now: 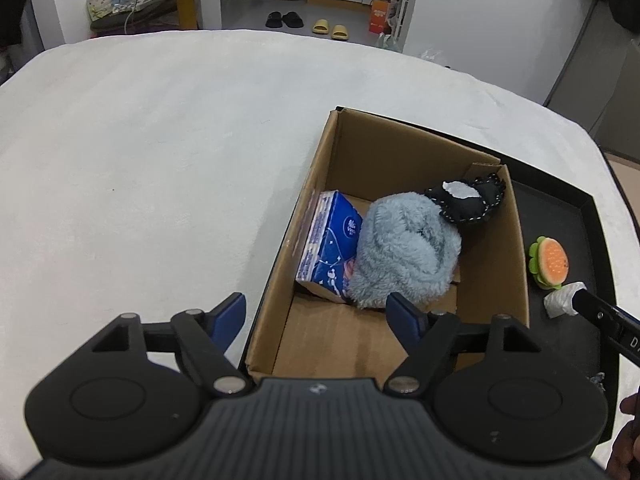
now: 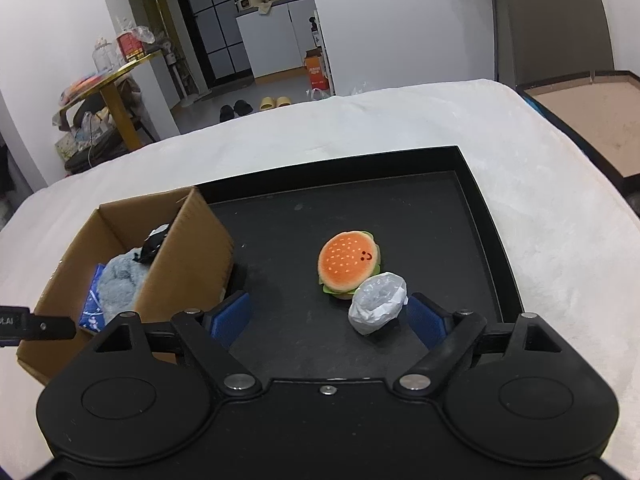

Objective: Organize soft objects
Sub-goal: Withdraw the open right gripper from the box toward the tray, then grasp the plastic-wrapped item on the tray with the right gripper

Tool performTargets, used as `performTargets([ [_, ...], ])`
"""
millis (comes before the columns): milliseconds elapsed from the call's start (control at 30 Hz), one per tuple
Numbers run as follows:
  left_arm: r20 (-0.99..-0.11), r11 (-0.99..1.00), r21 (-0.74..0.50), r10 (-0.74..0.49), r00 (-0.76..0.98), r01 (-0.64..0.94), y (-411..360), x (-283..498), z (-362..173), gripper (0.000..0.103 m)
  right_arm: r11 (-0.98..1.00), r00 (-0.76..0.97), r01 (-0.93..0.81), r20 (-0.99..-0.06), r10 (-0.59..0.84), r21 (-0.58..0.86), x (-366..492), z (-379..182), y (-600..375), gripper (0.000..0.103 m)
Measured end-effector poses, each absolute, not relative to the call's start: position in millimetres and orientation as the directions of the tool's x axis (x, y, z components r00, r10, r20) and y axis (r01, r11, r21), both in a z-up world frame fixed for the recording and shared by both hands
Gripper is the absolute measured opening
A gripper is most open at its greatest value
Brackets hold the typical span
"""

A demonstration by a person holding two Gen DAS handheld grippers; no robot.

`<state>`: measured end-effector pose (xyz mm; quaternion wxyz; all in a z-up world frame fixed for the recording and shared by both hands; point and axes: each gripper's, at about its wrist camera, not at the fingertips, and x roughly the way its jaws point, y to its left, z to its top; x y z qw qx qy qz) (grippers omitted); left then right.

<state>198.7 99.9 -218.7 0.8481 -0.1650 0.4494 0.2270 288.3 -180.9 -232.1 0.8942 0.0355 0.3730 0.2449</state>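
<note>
A cardboard box (image 1: 308, 216) stands on a black tray (image 2: 476, 208). It holds a blue tissue pack (image 1: 332, 248), a fluffy grey-blue plush (image 1: 404, 252) and a black soft toy (image 1: 468, 196). My left gripper (image 1: 316, 312) is open and empty above the box's near end. On the tray lie a plush burger (image 2: 348, 264) and a white plastic bundle (image 2: 378, 302), touching each other. My right gripper (image 2: 328, 316) is open, low over the tray, its right pad (image 2: 426, 320) just beside the bundle. The burger (image 1: 550, 260) and bundle (image 1: 560, 298) also show in the left wrist view.
The tray rests on a white fuzzy blanket (image 1: 140, 160) covering a wide surface. A second brown-lined tray (image 2: 592, 116) lies off the far right. The room behind has a cluttered side table (image 2: 104, 92), slippers on the floor (image 1: 306, 22) and an orange box (image 2: 316, 68).
</note>
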Motion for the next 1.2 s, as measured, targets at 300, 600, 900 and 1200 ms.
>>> performTargets([
  [300, -0.838, 0.836, -0.031, 0.277, 0.471, -0.547, 95, 204, -220, 0.078, 0.876, 0.593, -0.414, -0.658, 0.465, 0.247, 307, -256, -180, 0.080],
  [600, -0.836, 0.843, -0.010, 0.288, 0.466, -0.538, 88, 207, -218, 0.078, 0.894, 0.586, -0.374, -0.683, 0.435, 0.248, 318, -271, -186, 0.035],
  [900, -0.834, 0.843, -0.014, 0.287, 0.471, -0.539, 87, 205, -217, 0.078, 0.895, 0.606, -0.386, -0.670, 0.430, 0.225, 306, -258, -188, 0.035],
  [1200, -0.833, 0.837, -0.031, 0.281, 0.477, -0.547, 95, 200, -215, 0.078, 0.877, 0.625, -0.419, -0.626, 0.467, 0.235, 297, -230, -181, 0.035],
])
